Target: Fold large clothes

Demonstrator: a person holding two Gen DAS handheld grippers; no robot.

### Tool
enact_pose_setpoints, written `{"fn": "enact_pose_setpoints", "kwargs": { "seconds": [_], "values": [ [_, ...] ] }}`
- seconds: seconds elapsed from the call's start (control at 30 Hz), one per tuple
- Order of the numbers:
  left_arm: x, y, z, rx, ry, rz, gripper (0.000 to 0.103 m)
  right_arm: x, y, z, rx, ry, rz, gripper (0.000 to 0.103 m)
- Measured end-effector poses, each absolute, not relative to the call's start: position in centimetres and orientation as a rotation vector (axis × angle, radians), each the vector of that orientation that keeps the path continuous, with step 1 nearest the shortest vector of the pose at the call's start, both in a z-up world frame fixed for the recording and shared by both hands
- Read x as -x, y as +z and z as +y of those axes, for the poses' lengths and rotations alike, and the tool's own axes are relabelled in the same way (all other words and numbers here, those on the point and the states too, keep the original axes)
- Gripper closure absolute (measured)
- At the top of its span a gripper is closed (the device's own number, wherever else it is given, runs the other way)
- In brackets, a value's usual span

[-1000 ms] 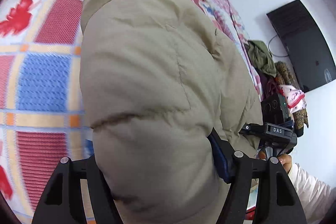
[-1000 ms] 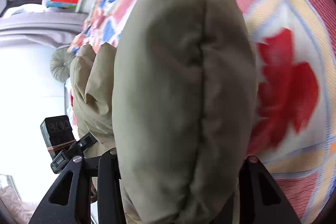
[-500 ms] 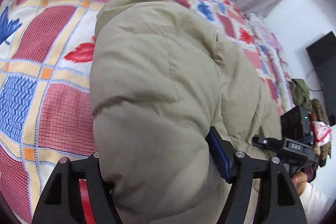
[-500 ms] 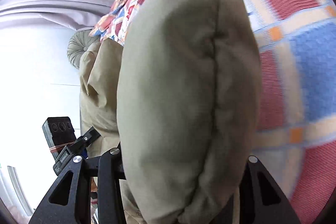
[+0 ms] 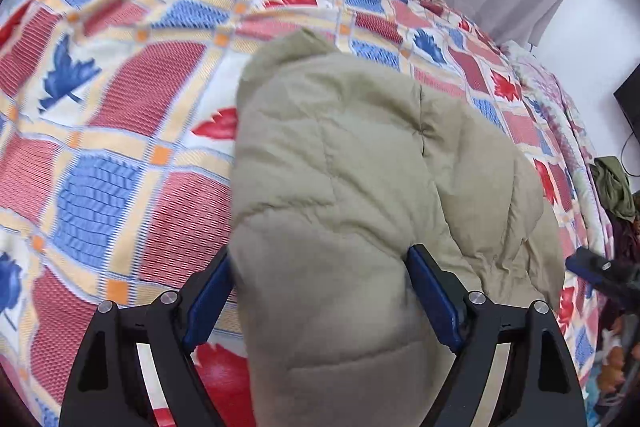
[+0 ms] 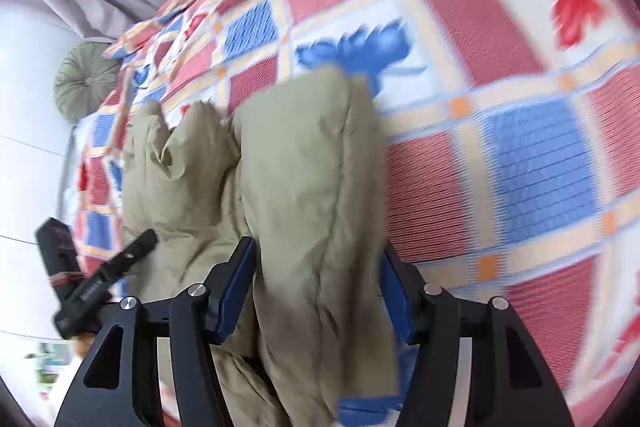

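While both sets of tongs are letting go, this is the bit where a puffy coat likes to undo your work. Your left tongs point(image 5: 320, 291) are spreading, with the fat padded edge of the khaki puffer jacket point(image 5: 360, 155) sitting between the blue pads point(image 5: 434, 301); the fabric looks like it's barely brushing them rather than being squeezed, so I'd call that released. Same story on your right tongs point(image 6: 316, 287): jaws widening, a thick fold of the jacket point(image 6: 304, 163) standing up between the pads, and there's a sliver of gap showing on the left one.

The jacket itself is lying bunched on the bed, on the checked blanket point(image 5: 120, 131) with the red and blue leaves, roughly mid-bed from what the left camera shows. In the right view you can see a loose, crumpled bit off to the left of the fold.

Stuff I'd watch for:
- The filling is springy, so the fold could pop open once nothing's pinning it.
- If you pull back before the pads clear, they could snag the shell and drag the layer off.
- That crumpled side bit could leave the bundle lopsided if you fold over it.
- The blanket is soft and rumpled, so the bundle might slump.
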State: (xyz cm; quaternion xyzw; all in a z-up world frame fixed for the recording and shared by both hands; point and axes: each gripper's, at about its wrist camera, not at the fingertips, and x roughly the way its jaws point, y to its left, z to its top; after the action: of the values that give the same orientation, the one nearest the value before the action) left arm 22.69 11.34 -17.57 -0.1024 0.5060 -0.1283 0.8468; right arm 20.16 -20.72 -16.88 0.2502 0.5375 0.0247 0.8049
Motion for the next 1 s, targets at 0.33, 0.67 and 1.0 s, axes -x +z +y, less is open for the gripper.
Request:
{"fn": "enact_pose_setpoints", "kwargs": {
  "seconds": [0.33,0.67,1.0],
  "values": [
    [-18.8,-16.9,9.4,0.057,-0.235,1.065,0.016,-23.3,-14.3,-18.4,-0.609,0.165,1.068,0.055],
    [-16.6,-18.2,7.6,-0.017,-0.247,1.09,0.014,-21.6,-21.4,-19.3,-0.617,-0.042,1.238,0.09],
    [-17.0,-18.6,8.7,0.035,-0.223,1.14,0.014,-16.5,-16.5,-18.9,-0.518,0.016,1.201,0.087]
  ]
}}
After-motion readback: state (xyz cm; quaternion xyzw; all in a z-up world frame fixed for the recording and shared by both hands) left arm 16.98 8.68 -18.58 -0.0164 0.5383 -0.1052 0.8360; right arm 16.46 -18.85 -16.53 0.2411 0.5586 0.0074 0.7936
